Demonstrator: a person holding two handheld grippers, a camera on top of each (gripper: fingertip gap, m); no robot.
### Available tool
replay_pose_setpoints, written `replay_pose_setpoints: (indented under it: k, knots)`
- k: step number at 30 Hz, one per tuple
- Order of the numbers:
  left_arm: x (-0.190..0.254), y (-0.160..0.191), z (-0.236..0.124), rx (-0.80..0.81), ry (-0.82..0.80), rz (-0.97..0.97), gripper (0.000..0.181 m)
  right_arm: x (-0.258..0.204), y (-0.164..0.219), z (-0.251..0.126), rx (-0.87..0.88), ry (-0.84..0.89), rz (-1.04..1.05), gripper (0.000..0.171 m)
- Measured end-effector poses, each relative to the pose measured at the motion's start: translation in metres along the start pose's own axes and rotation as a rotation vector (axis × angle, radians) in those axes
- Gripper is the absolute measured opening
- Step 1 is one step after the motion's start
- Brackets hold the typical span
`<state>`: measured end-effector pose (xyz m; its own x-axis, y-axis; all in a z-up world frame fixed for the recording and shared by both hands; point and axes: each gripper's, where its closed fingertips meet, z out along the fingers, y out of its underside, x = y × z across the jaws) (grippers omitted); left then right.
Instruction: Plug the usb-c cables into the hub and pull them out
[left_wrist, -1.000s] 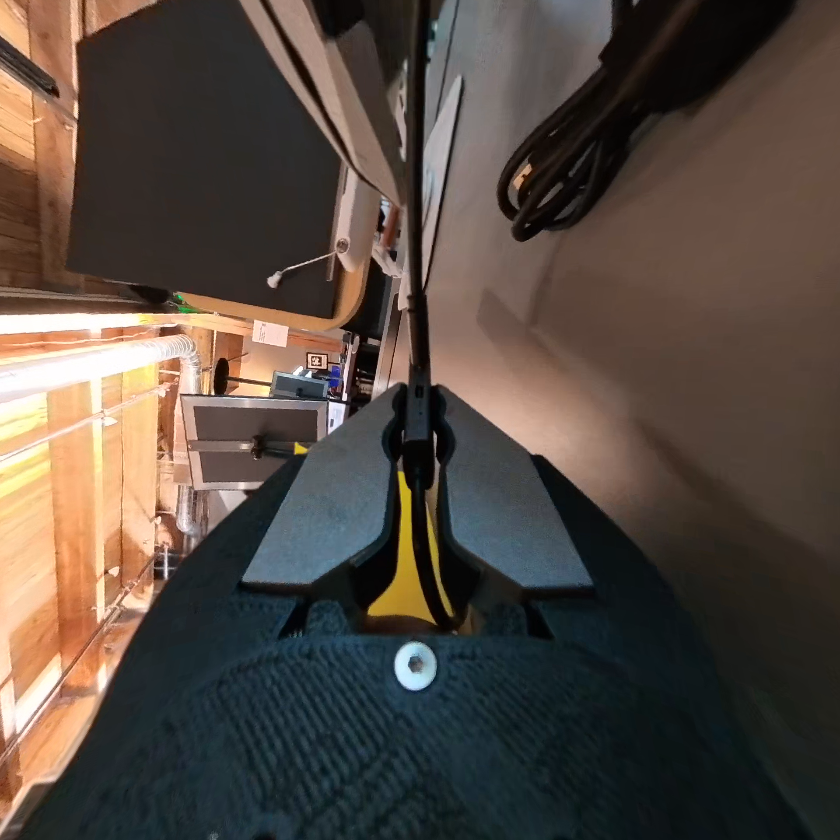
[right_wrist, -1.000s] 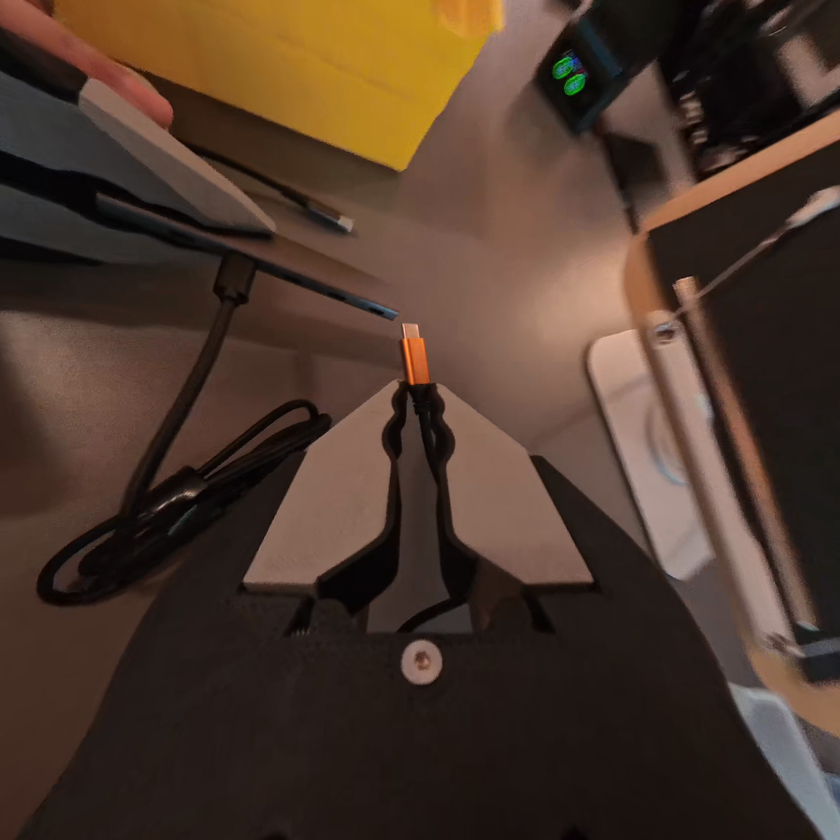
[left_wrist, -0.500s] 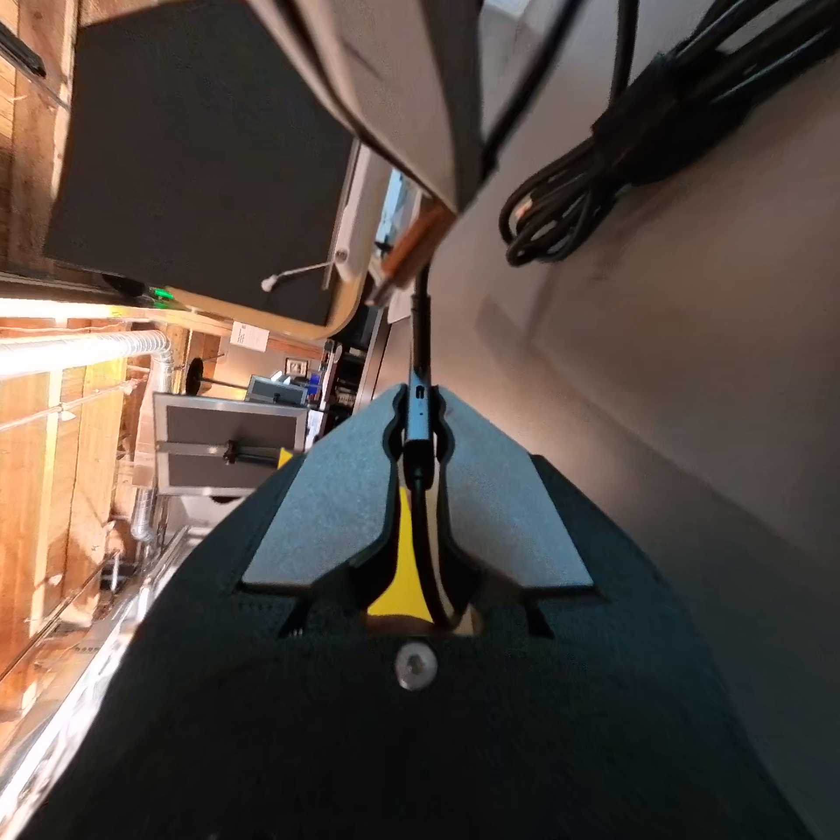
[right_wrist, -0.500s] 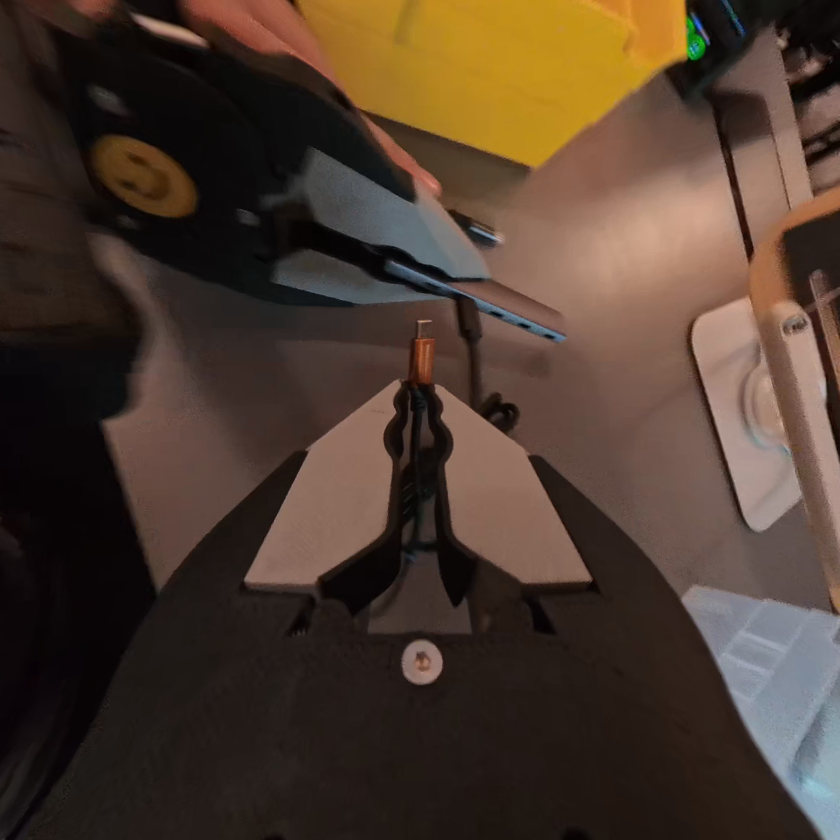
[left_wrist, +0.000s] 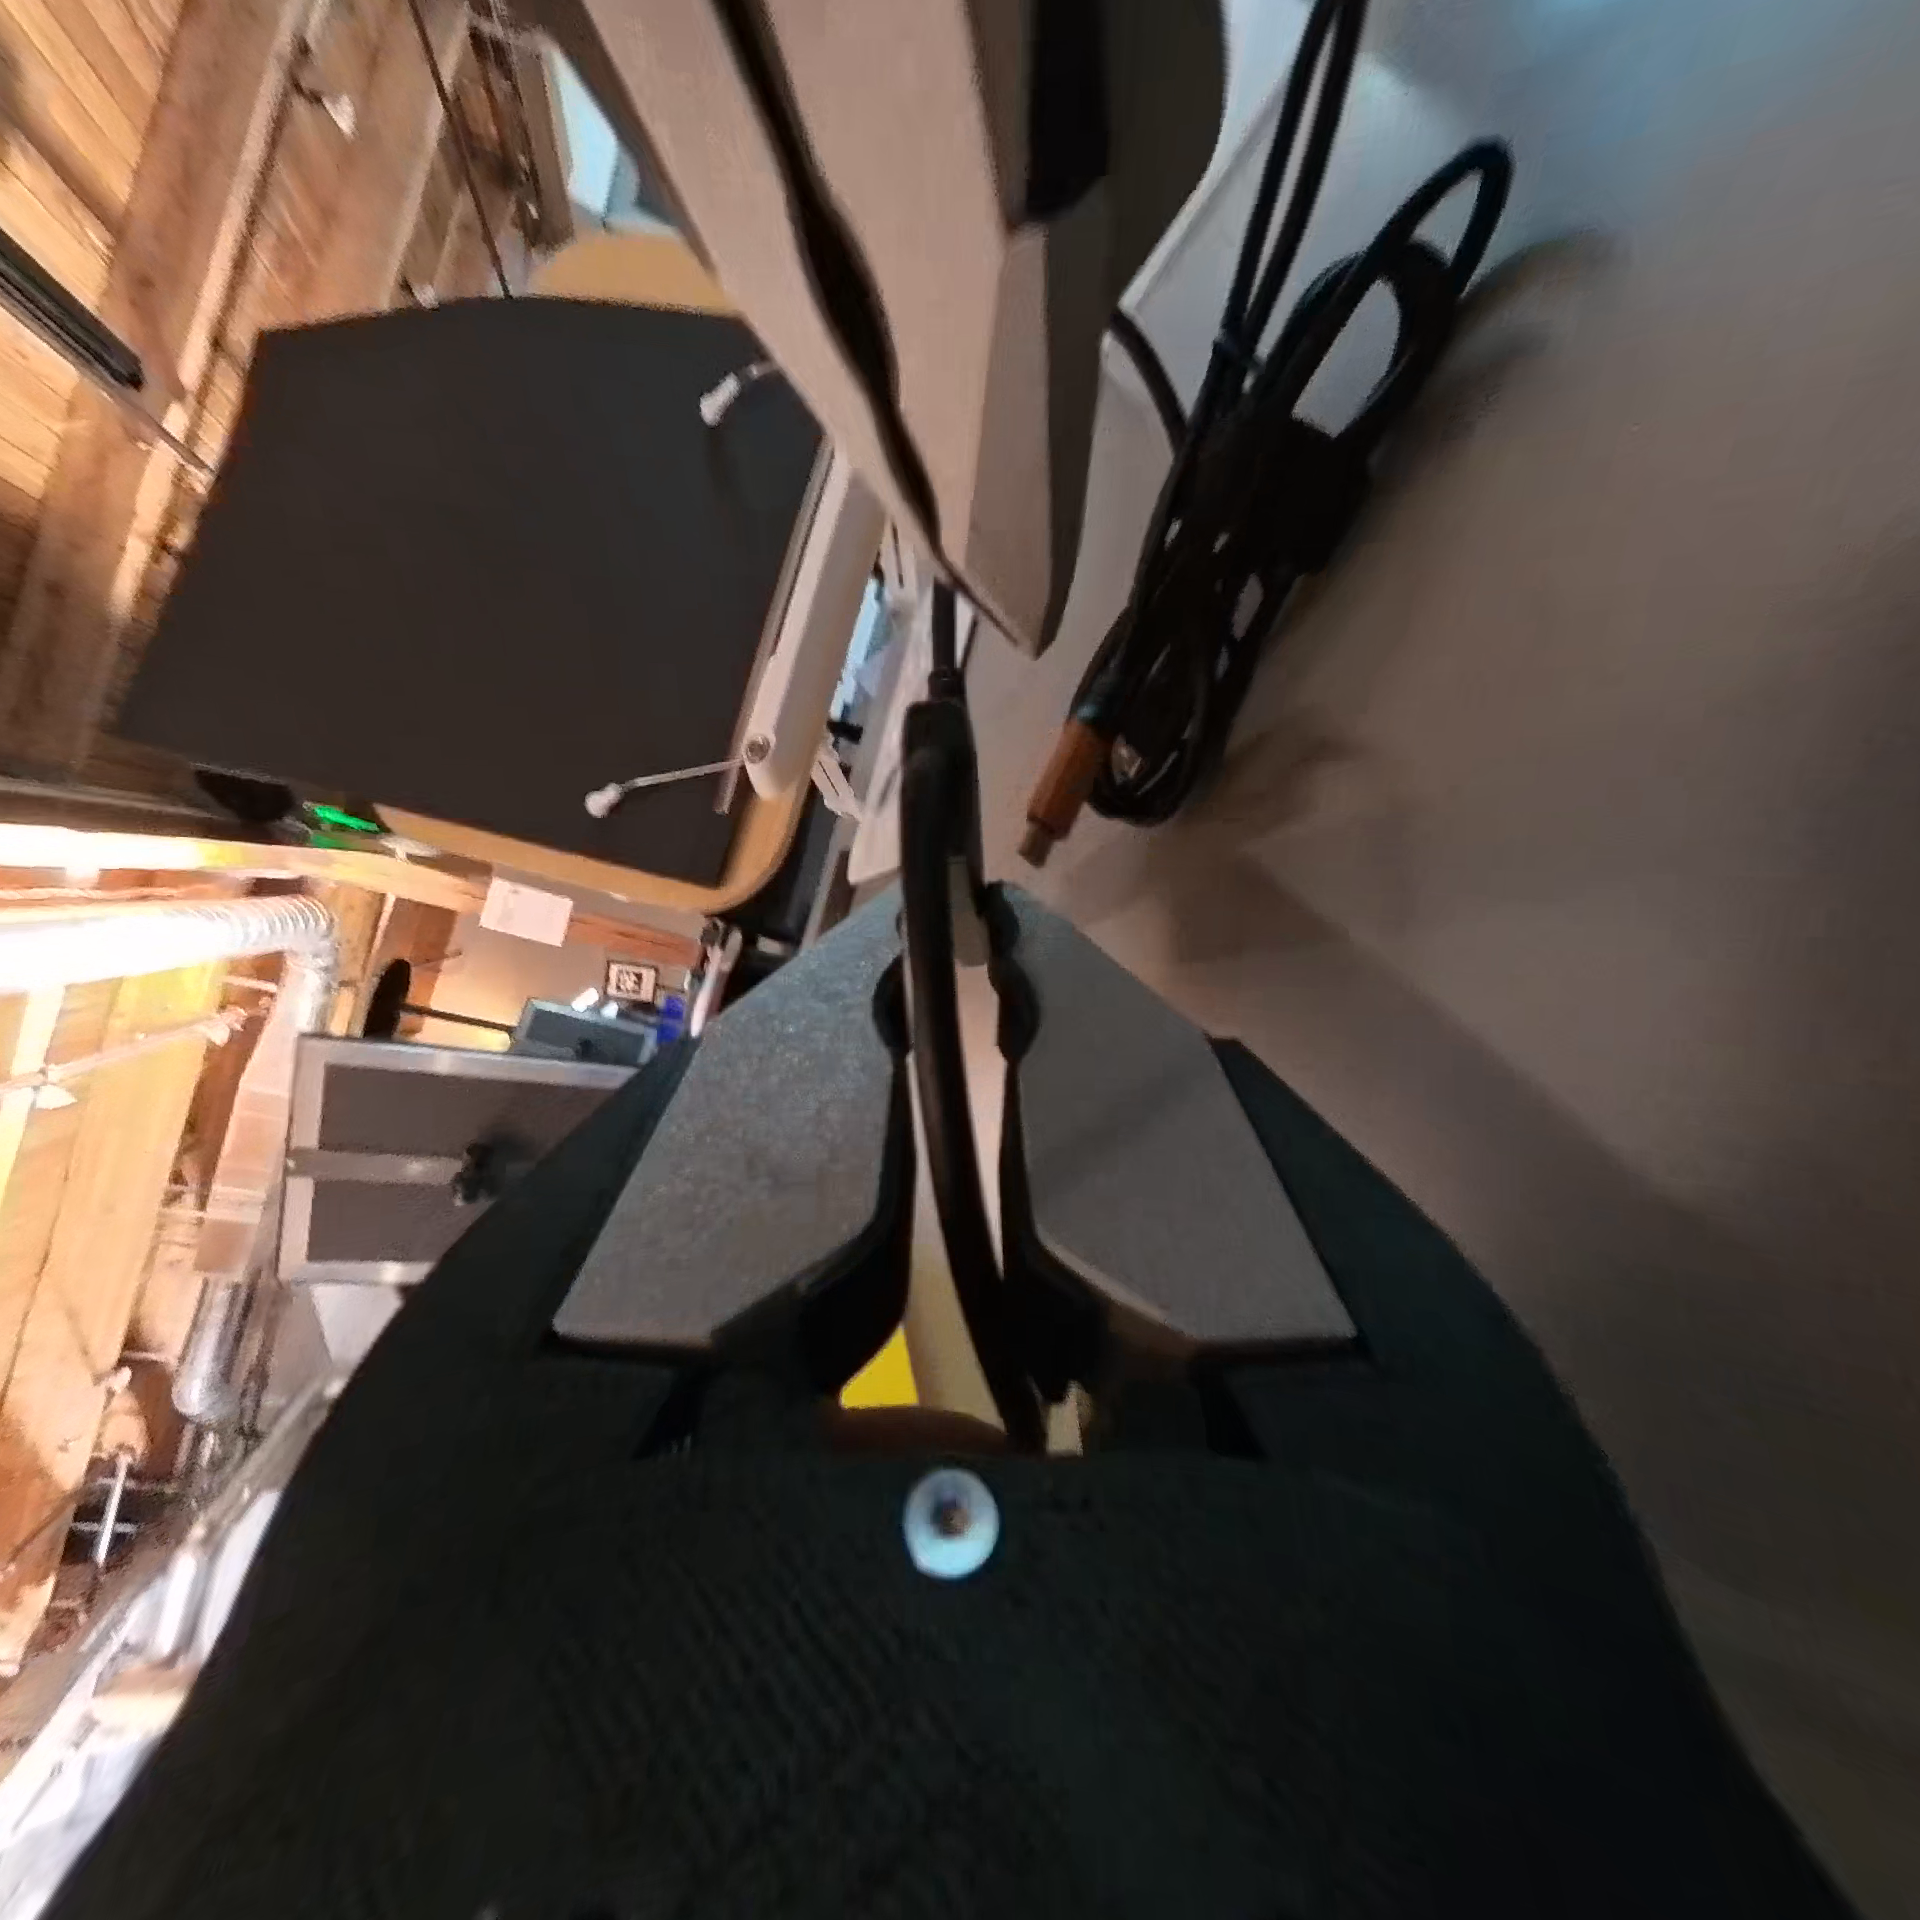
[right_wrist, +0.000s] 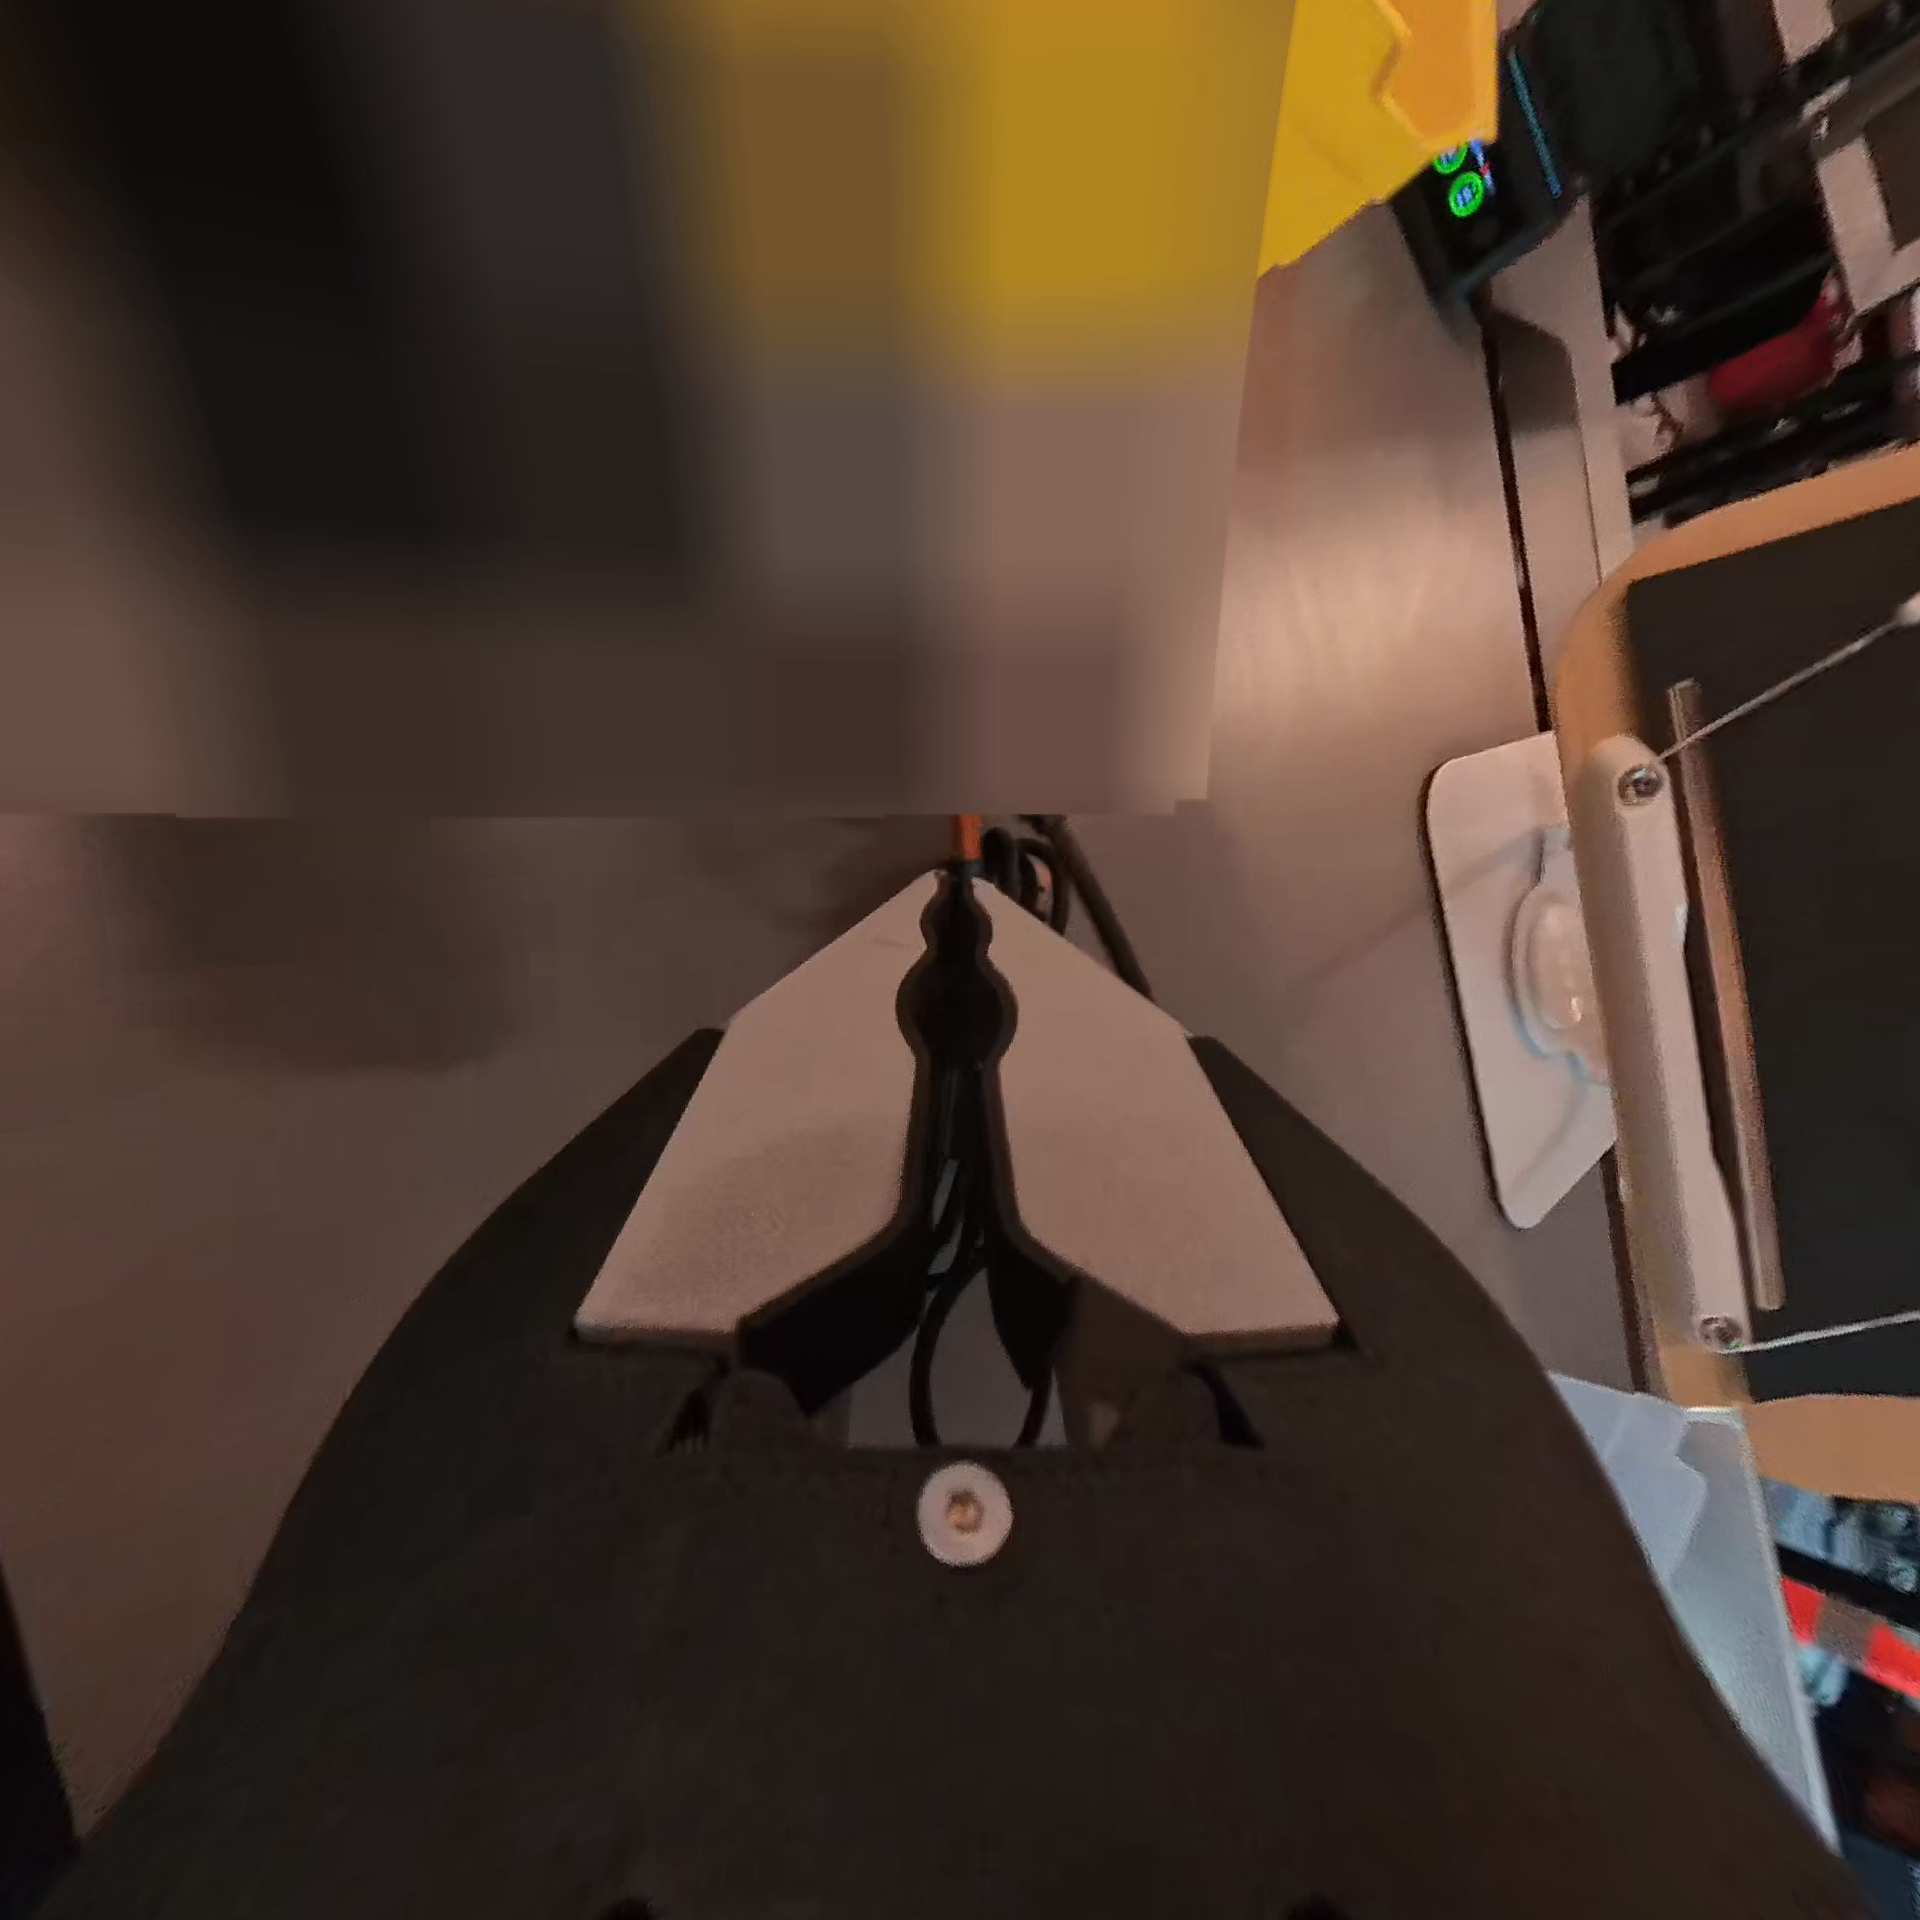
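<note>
My left gripper (left_wrist: 945, 904) is shut on the thin dark hub (left_wrist: 928, 790), seen edge-on and sticking out past the fingertips; its black cable runs back between the fingers. My right gripper (right_wrist: 961, 883) is shut on a black cable just behind its orange USB-C plug (right_wrist: 966, 828). The plug tip meets a blurred patch that hides the hub in the right wrist view. In the left wrist view the right gripper (left_wrist: 987, 603) looms close above the hub's end. I cannot tell whether the plug is in a port.
A coiled black cable bundle (left_wrist: 1299, 468) with a second orange plug (left_wrist: 1060, 790) lies on the grey table (left_wrist: 1558, 987). A yellow bin (right_wrist: 1361, 114), a white stand base (right_wrist: 1496, 987) and a black panel (left_wrist: 468, 571) stand nearby.
The right gripper has moved in toward the hub, and its fingers now fill the top of the left wrist view. The left gripper has tilted while still holding the hub.
</note>
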<state>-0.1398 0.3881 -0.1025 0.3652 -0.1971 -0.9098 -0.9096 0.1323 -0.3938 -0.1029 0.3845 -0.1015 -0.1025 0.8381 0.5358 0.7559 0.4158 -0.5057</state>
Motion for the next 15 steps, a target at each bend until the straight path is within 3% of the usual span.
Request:
replay_pose_setpoints:
  k: [4, 7, 10, 12, 15]
  knots:
    - [-0.003, 0.017, 0.005, -0.077, 0.008, -0.064, 0.006, -0.006, 0.024, 0.007, -0.053, 0.049, -0.062, 0.0]
    - [-0.005, 0.028, 0.007, -0.116, 0.013, -0.105, 0.007, -0.008, 0.037, 0.01, -0.028, 0.023, 0.033, 0.0]
    - [-0.004, 0.026, 0.007, -0.108, 0.016, -0.102, 0.007, -0.006, 0.016, -0.006, 0.145, -0.059, 0.17, 0.0]
    - [-0.003, 0.023, 0.007, -0.097, 0.016, -0.09, 0.007, 0.002, 0.002, -0.017, 0.234, -0.069, 0.205, 0.014]
    - [-0.002, 0.022, 0.007, -0.098, 0.016, -0.074, 0.007, 0.003, 0.0, -0.011, 0.232, -0.084, 0.167, 0.024]
